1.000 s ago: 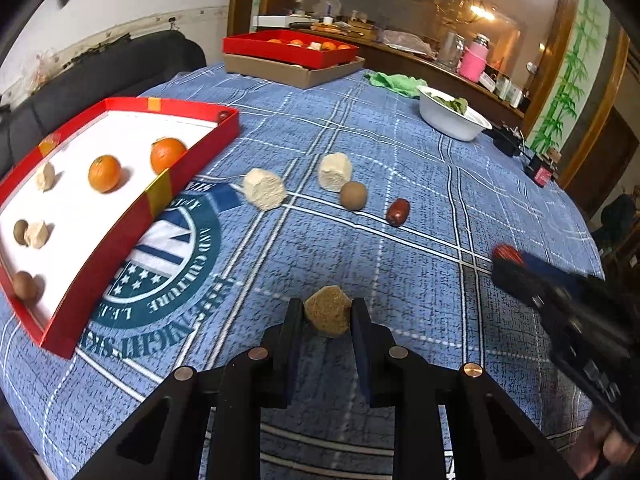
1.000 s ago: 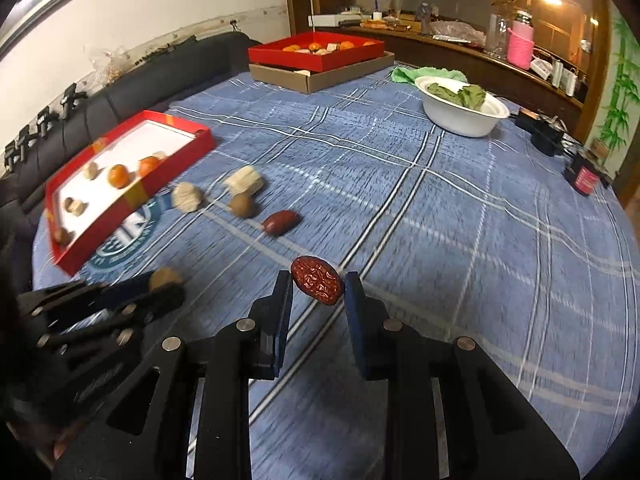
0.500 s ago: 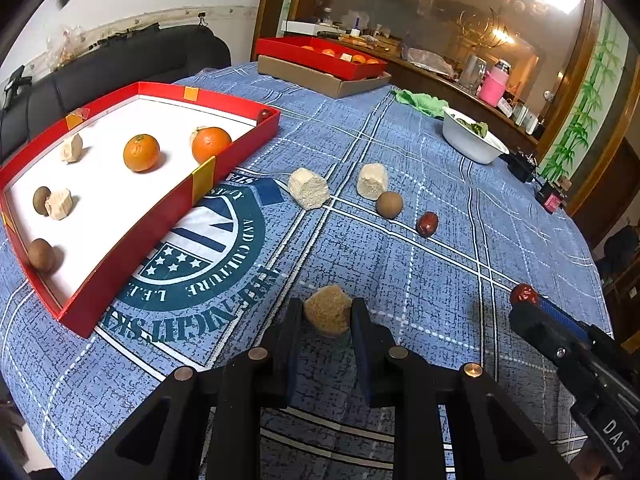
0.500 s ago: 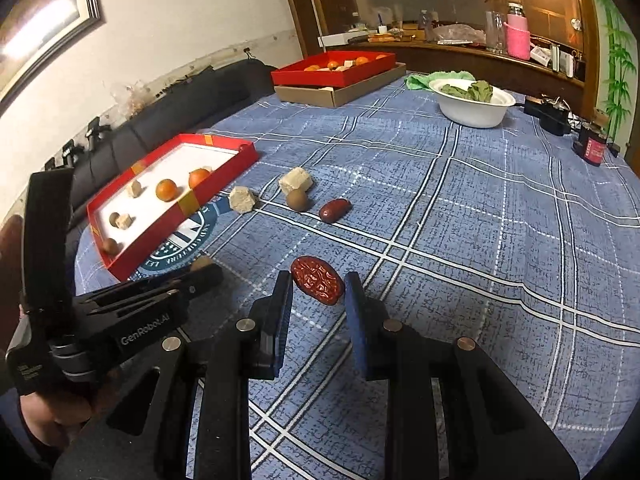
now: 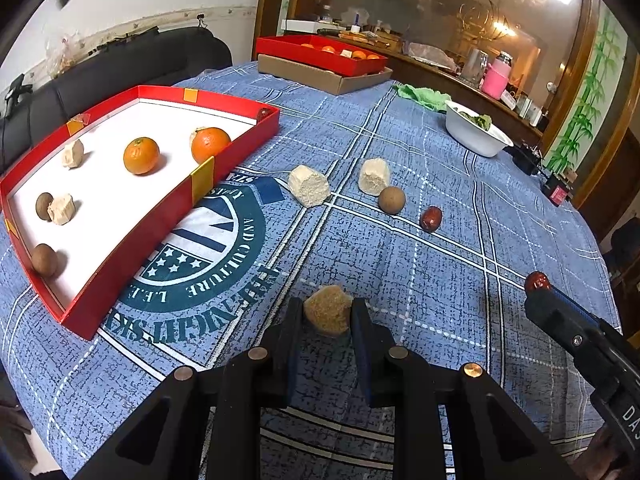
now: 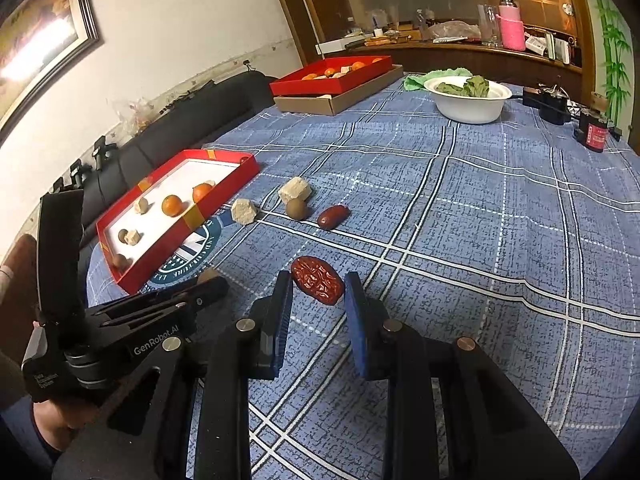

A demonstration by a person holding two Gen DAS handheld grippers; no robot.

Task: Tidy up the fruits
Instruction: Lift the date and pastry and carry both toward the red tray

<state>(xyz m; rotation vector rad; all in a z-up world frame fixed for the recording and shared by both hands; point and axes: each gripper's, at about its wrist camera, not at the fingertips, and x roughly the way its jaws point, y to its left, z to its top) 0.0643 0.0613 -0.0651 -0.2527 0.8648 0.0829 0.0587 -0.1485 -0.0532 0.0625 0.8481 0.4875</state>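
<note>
Gripping a brown crumbly chunk (image 5: 328, 315) in the left gripper (image 5: 326, 320), above the blue cloth (image 5: 440, 280) near the red tray (image 5: 160, 224) by the table's left edge. Clamping a wrinkled red date (image 6: 317, 280) in the right gripper (image 6: 318, 292), raised over mid-cloth.

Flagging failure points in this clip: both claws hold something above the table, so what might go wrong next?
The left claw pinches the crumbly brown chunk only at its fingertips, so it might slip or crumble. The right claw grips the wrinkled red date equally near its tips. Both claws heading to the red cardboard tray could collide.
</note>
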